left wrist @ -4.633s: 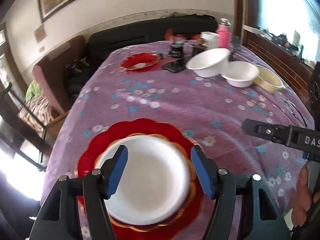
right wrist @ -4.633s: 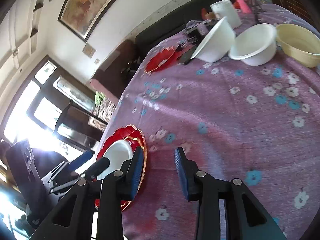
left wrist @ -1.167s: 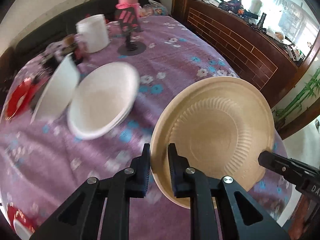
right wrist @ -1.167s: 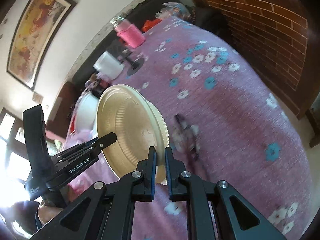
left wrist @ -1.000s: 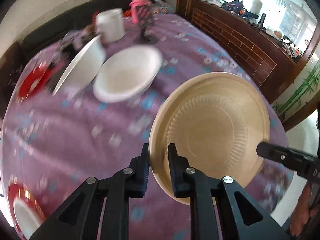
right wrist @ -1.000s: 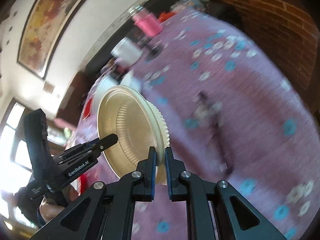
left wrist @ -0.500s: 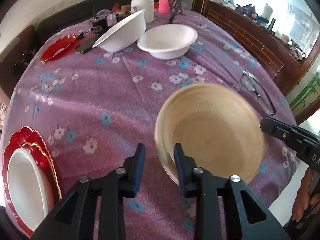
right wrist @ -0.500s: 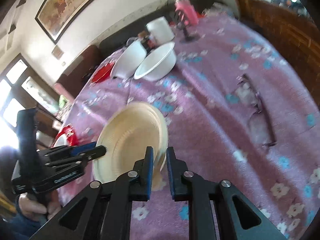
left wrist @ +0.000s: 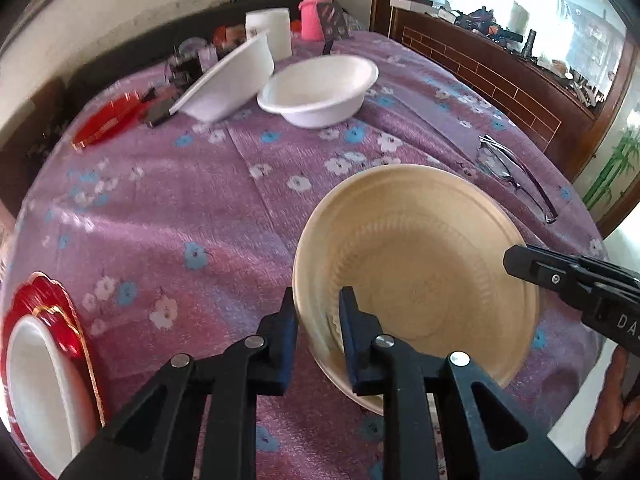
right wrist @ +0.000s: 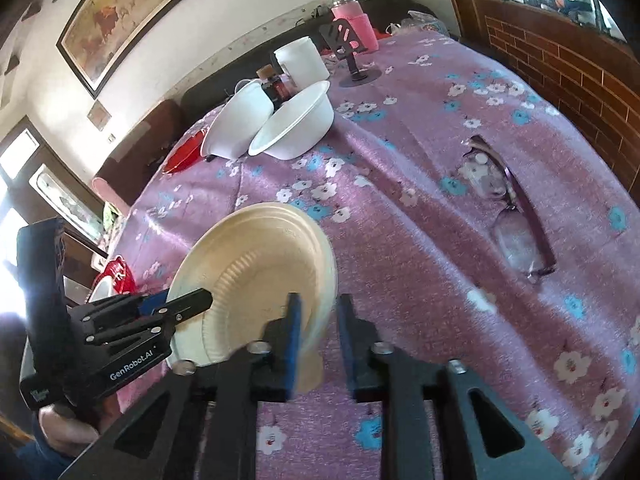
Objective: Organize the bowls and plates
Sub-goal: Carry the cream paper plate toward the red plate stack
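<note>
A tan bowl [left wrist: 420, 276] sits low over the purple flowered cloth, between my two grippers. My left gripper [left wrist: 318, 320] straddles its near-left rim with the jaws parted. My right gripper [right wrist: 318, 334] straddles the opposite rim [right wrist: 320, 280], jaws also parted; it shows in the left wrist view [left wrist: 560, 276]. Two white bowls [left wrist: 320, 84] [left wrist: 228, 80] stand at the far side, one tilted. A white bowl on a red plate [left wrist: 40, 356] sits at the near left. Another red plate [left wrist: 108, 120] lies at the far left.
Purple glasses [right wrist: 516, 224] lie on the cloth to the right. A pink bottle [left wrist: 314, 20], a white cup [left wrist: 270, 36], a phone stand [right wrist: 352, 52] and small dark items stand at the far edge. A brick-faced counter [left wrist: 500, 84] runs along the right.
Both grippers carried the tan bowl from the far right toward the near middle of the table and lowered it. Both sets of jaws have opened from a tight pinch on its rim.
</note>
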The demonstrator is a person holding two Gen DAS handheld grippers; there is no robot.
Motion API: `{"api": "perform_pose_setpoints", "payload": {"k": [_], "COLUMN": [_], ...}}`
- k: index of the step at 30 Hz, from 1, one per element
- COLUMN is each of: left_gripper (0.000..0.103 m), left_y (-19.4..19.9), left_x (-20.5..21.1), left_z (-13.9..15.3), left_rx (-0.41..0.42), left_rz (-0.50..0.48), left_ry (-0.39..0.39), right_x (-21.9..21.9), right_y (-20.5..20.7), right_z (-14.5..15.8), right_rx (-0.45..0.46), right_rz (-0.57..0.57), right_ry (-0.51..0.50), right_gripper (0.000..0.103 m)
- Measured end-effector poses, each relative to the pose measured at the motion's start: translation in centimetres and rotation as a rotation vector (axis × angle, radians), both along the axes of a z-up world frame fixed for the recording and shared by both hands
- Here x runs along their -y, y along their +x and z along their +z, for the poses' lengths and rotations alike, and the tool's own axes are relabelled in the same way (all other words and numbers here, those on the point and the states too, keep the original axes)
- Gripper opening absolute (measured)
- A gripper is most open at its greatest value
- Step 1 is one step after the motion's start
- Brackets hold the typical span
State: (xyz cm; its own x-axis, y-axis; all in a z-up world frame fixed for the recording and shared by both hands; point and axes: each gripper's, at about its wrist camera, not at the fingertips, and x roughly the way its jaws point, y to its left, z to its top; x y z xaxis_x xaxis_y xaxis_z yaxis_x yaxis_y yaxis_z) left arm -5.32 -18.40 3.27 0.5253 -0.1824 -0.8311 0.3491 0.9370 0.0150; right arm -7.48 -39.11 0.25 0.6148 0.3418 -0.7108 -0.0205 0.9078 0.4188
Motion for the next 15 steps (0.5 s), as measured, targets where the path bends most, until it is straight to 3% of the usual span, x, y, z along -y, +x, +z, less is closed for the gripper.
{"api": "perform_pose_setpoints", "payload": {"k": [7, 15], "left_gripper": [0.019, 0.019], "left_y": [-0.8, -1.4], "left_x": [-0.3, -3.1], "left_z": [0.8, 2.2], "left_rx": [0.073, 0.1], "left_rz": [0.007, 0.05], "left_ry": [0.049, 0.03], "right_x": [-0.5, -3.1], "right_y": [-0.4, -0.3], "right_z": [0.6, 2.2], "right_rx": [0.012, 0.041], "right_rz": [-0.014, 0.02], "right_ry": [0.03, 0.008], "right_gripper": [0.014, 0.014]}}
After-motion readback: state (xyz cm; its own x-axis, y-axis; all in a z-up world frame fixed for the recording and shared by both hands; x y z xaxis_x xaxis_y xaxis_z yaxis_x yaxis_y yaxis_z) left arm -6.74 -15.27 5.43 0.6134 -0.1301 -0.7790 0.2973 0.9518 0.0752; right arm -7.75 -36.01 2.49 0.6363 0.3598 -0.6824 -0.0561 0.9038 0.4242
